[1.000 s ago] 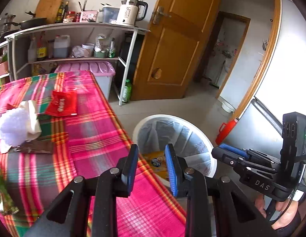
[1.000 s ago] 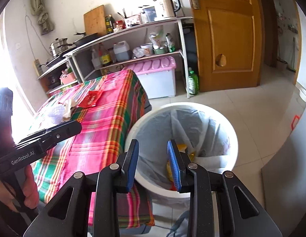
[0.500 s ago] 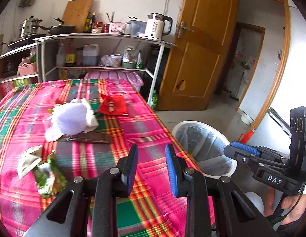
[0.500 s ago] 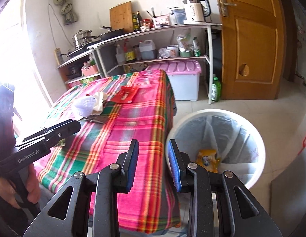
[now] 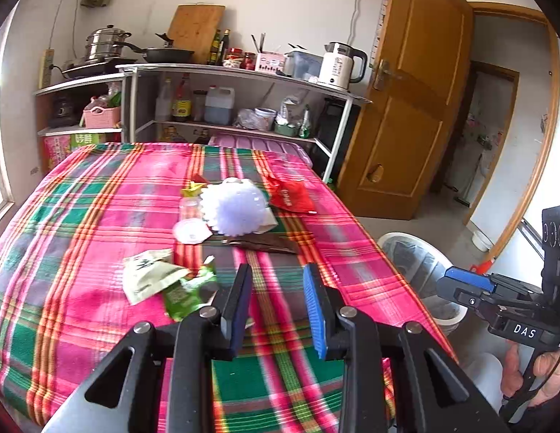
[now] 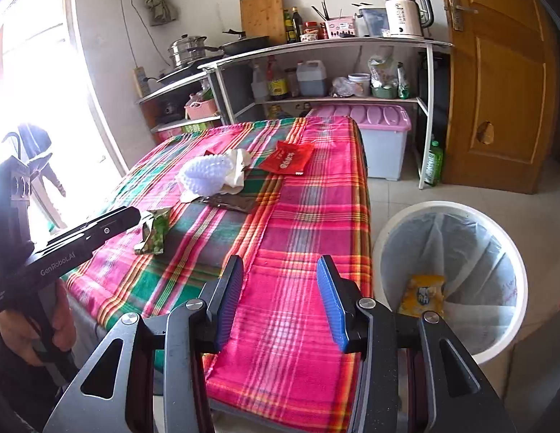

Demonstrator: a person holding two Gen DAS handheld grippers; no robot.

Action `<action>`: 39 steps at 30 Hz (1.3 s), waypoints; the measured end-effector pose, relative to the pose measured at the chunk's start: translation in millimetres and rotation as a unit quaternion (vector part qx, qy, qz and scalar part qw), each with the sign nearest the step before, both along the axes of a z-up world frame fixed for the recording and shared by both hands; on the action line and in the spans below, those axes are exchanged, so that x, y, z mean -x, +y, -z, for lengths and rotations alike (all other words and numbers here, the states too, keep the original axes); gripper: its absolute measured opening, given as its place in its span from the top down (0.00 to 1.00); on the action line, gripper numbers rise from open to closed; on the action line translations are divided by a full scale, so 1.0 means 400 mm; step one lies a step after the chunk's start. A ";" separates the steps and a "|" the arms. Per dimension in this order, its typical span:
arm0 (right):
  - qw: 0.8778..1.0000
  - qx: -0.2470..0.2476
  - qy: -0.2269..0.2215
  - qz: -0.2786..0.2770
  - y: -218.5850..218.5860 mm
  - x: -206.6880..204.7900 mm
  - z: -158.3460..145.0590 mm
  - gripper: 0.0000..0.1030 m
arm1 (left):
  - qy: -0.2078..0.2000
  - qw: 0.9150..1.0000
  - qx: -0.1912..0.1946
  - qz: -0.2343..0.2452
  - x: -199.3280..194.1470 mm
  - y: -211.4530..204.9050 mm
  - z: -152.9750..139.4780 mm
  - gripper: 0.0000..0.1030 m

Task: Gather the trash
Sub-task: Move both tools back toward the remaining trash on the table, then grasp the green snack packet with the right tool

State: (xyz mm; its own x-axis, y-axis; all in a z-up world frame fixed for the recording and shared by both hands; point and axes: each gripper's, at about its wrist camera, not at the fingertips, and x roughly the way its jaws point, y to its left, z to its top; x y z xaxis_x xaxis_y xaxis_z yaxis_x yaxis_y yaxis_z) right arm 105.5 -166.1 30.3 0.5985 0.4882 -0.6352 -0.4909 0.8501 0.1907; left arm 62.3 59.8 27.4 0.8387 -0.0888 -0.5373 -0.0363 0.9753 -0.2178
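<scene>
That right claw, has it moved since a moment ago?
Yes. The right claw hung over the white bin before; now it is above the plaid tablecloth, bin off to its right, jaws just opened wider, empty.

Wrappers (image 5: 160, 281) on plaid-clothed table (image 5: 81, 216)

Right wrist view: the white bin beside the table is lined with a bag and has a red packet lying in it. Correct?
Not quite. The packet in the lined white bin beside the table is yellow, as the right wrist view shows.
</scene>
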 end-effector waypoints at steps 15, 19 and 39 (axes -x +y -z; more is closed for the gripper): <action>0.997 0.004 0.020 -0.079 0.187 -0.023 0.023 0.58 | 0.013 0.998 0.004 -0.066 0.036 0.172 0.040 0.62; 0.995 0.004 0.030 -0.100 0.243 -0.034 0.038 0.58 | 0.015 0.997 0.010 -0.076 0.037 0.207 0.051 0.58; 0.981 0.008 0.100 -0.164 0.450 -0.112 0.151 0.72 | 0.025 0.993 0.052 -0.100 0.021 0.319 0.086 0.53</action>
